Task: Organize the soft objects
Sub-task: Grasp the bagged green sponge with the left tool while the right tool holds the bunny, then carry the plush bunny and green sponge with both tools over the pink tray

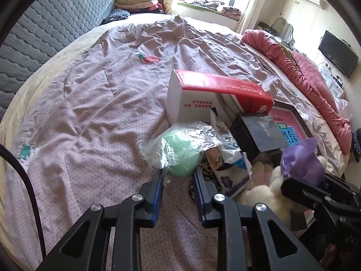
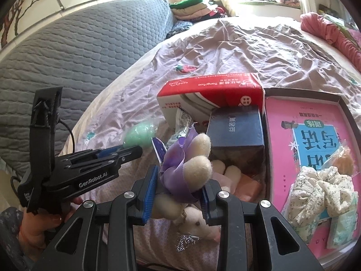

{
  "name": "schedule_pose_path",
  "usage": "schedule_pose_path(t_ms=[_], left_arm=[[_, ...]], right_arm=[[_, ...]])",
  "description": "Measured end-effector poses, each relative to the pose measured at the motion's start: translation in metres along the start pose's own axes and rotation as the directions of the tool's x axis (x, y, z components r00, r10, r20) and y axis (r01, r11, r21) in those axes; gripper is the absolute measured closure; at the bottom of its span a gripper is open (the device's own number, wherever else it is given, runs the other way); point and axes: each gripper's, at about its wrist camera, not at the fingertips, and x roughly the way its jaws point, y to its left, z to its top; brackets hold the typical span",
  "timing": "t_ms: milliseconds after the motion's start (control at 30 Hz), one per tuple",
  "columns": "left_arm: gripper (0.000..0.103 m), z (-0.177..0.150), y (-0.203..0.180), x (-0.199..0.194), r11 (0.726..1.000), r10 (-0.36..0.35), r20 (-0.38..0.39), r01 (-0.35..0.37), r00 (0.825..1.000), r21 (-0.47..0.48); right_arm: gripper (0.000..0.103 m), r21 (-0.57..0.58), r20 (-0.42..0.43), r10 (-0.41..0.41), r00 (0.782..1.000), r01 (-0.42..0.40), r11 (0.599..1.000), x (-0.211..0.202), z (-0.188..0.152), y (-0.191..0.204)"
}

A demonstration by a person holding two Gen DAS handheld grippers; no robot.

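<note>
My left gripper (image 1: 178, 172) is shut on a mint green soft ball in a crinkled clear plastic bag (image 1: 180, 151), held just above the bed. It also shows in the right wrist view (image 2: 138, 133), with the left gripper (image 2: 126, 151) beside it. My right gripper (image 2: 178, 180) is shut on a cream plush rabbit with a purple ribbon (image 2: 191, 167), ears up. The rabbit shows in the left wrist view (image 1: 270, 194), with its ribbon (image 1: 302, 162). A shallow box lid with a pink book (image 2: 311, 135) holds floral scrunchies (image 2: 322, 187).
A red and white carton (image 1: 216, 94) and a dark blue box (image 1: 257, 133) lie on the wrinkled lilac bedspread (image 1: 101, 94). A torn packet (image 1: 232, 169) lies by them. A grey quilted headboard (image 2: 79, 52), folded clothes (image 1: 135, 0) and a rolled pink blanket (image 1: 300, 67) border the bed.
</note>
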Motion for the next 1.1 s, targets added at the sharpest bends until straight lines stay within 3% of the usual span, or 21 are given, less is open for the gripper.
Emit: schedule_pose_path(t_ms=[167,267,433,533,600,967,1100], left_arm=[[0.089,0.0,-0.003,-0.009,1.0,0.008,0.01,-0.008,1.0,0.008],[0.089,-0.002,-0.003,-0.004,1.0,0.014,-0.008,-0.014,1.0,0.009],[0.088,-0.005,0.008,0.005,0.997,-0.065,-0.036,0.063,0.997,-0.043],[0.073,-0.005,0.013,0.011,0.998,-0.036,-0.045,0.034,0.998,-0.051],[0.052,-0.004,0.017,0.017,0.997,-0.044,-0.061,0.04,0.997,-0.067],[0.047,0.02,0.012,0.054,0.998,0.033,-0.084,-0.037,0.996,-0.055],[0.048,0.027,0.011,0.069,0.998,0.016,-0.095,-0.022,0.995,-0.06]], right_arm=[[0.068,0.006,0.023,0.0,1.0,0.0,1.0,-0.005,0.005,0.001],[0.068,0.007,0.024,0.0,1.0,0.0,1.0,-0.005,0.005,0.0],[0.068,0.026,0.007,0.001,1.0,-0.001,1.0,-0.002,0.002,-0.004],[0.068,0.029,0.01,0.003,1.0,-0.004,1.0,-0.001,0.001,-0.005],[0.068,0.031,0.01,0.006,1.0,-0.006,0.999,-0.001,0.001,-0.006],[0.068,0.046,0.003,0.008,1.0,-0.008,0.999,0.005,0.002,-0.013],[0.068,0.051,0.008,0.009,1.0,-0.01,0.999,0.002,0.002,-0.014]])
